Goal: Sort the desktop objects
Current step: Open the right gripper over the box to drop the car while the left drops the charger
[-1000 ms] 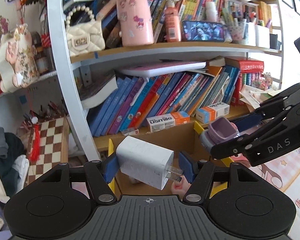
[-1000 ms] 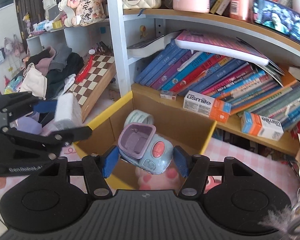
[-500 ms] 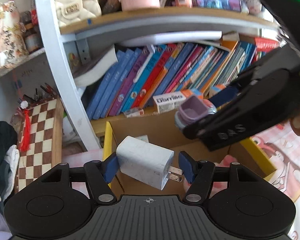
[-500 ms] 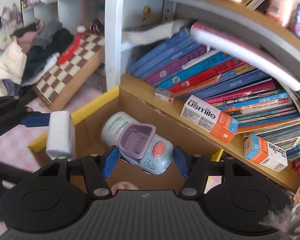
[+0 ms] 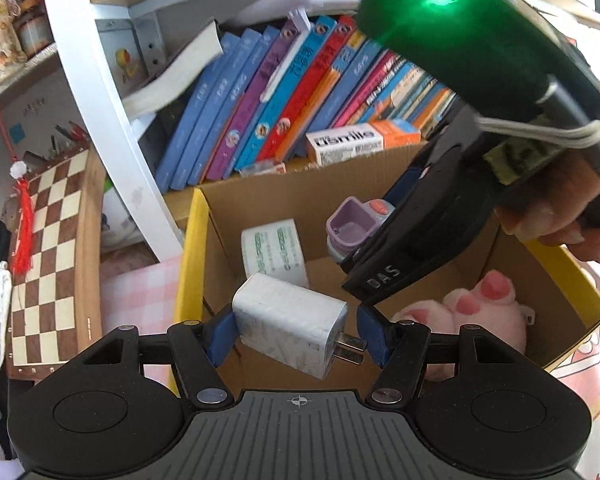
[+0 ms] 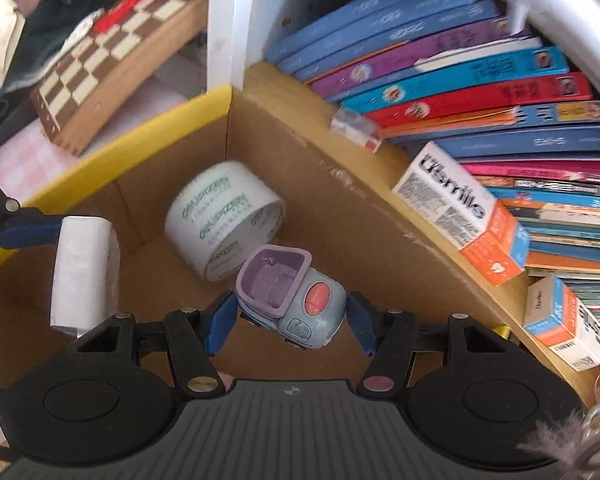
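The white plastic plug-in charger (image 5: 290, 330) sits low at centre frame, clenched between the left gripper's (image 5: 296, 336) blue pads, prongs pointing right. The lilac-and-blue plastic toy (image 6: 290, 300) is pinched in the right gripper (image 6: 286, 322). Both hang over the yellow-rimmed cardboard box (image 5: 190, 248) (white tape roll (image 6: 224, 220) inside, upper centre).

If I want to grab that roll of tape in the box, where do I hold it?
The tape roll lies tilted in the far corner of the cardboard box, one open end facing up toward the camera. Probably best: come down from above, one finger inside the hole, the other outside, pinching its wall. The round outside would likely slip.
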The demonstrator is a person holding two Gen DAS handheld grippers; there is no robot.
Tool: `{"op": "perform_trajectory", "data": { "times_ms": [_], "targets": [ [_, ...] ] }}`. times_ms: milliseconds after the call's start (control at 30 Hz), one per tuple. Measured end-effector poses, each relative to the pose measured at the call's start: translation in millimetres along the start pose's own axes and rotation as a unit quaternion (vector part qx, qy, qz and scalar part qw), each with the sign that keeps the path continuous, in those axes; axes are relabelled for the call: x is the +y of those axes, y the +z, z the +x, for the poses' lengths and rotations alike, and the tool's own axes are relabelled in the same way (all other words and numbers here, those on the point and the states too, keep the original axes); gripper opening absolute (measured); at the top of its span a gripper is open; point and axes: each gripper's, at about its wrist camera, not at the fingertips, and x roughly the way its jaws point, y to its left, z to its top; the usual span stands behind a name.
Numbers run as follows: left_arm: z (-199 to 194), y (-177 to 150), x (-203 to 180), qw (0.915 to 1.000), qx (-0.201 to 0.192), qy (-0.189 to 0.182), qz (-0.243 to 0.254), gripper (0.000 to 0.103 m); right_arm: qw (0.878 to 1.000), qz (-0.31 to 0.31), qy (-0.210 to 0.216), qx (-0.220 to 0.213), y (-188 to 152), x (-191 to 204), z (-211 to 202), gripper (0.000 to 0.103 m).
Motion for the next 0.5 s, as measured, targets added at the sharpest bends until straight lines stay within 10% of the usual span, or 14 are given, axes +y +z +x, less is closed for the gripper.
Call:
{"op": "perform_trajectory", "data": {
  "times_ms": [500],
  "targets": [
    [11,-7,-5,0.9997,0.021,0.002,0.012,0.064,0.999,0.001,0.018,0.039,-2,2,31,0.059]
  ]
}}
